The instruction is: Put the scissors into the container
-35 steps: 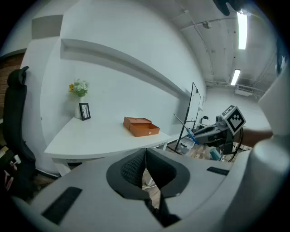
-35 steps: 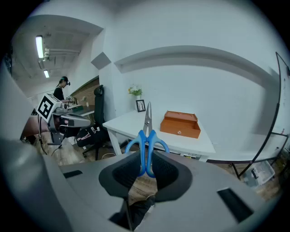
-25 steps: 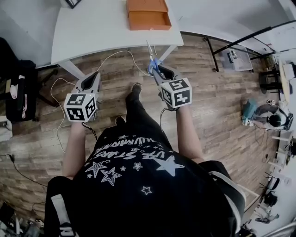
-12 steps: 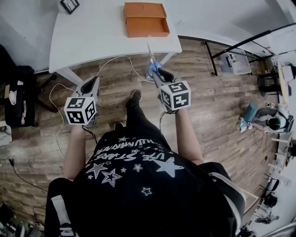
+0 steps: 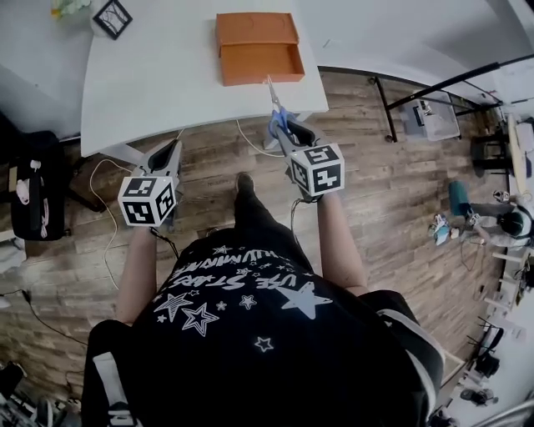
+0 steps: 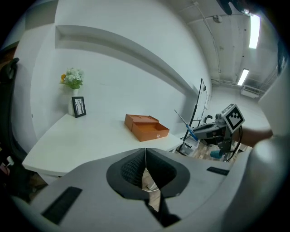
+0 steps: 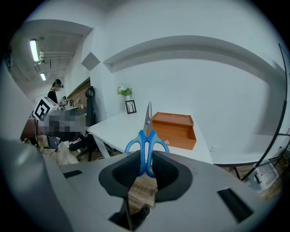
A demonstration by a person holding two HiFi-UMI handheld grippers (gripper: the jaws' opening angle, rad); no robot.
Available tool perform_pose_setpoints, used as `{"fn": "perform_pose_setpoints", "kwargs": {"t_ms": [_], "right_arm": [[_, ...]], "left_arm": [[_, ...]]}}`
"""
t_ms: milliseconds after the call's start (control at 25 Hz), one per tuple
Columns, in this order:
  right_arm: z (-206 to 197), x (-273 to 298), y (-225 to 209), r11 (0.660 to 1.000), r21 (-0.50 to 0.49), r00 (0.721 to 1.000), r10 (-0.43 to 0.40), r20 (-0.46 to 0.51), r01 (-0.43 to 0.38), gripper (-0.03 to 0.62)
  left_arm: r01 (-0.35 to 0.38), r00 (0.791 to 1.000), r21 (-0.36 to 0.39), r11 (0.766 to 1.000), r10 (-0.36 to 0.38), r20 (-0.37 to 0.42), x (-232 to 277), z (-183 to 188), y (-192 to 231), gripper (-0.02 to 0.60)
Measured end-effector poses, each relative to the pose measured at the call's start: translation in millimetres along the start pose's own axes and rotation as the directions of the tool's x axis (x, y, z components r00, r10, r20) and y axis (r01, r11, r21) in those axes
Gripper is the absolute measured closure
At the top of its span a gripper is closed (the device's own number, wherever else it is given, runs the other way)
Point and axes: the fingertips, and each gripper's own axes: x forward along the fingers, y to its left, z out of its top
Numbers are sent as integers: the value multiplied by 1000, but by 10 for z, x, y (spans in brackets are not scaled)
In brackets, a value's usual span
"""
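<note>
Blue-handled scissors (image 7: 147,144) stand blades-up in my right gripper (image 7: 146,168), which is shut on their handles. In the head view the scissors (image 5: 276,111) reach over the near edge of the white table (image 5: 158,75), just short of the open orange container (image 5: 259,50). The right gripper (image 5: 282,131) is still over the floor at the table's edge. My left gripper (image 5: 173,154) is shut with nothing in it, over the floor to the left. The container (image 6: 146,127) and the scissors (image 6: 186,127) also show in the left gripper view.
A small framed picture (image 5: 111,17) stands at the table's back left, with a flower vase (image 6: 73,86) beside it. A cable (image 5: 209,104) trails on the wooden floor under the table. A black metal frame (image 5: 417,83) and a bin (image 5: 427,108) stand to the right.
Both grippers have moved forward toward the table. The scissors' tips now reach over the table's near edge, closer to the orange container.
</note>
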Motion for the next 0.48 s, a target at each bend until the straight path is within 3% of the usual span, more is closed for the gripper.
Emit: {"fn": "perform_pose_setpoints", "kwargs": {"t_ms": [480], "right_arm": [[484,755,-1151,998,-61,999,27,-40,-29,494]], "left_arm": [[-43,999,-22,999,43,-1,1176,692,136,561]]}}
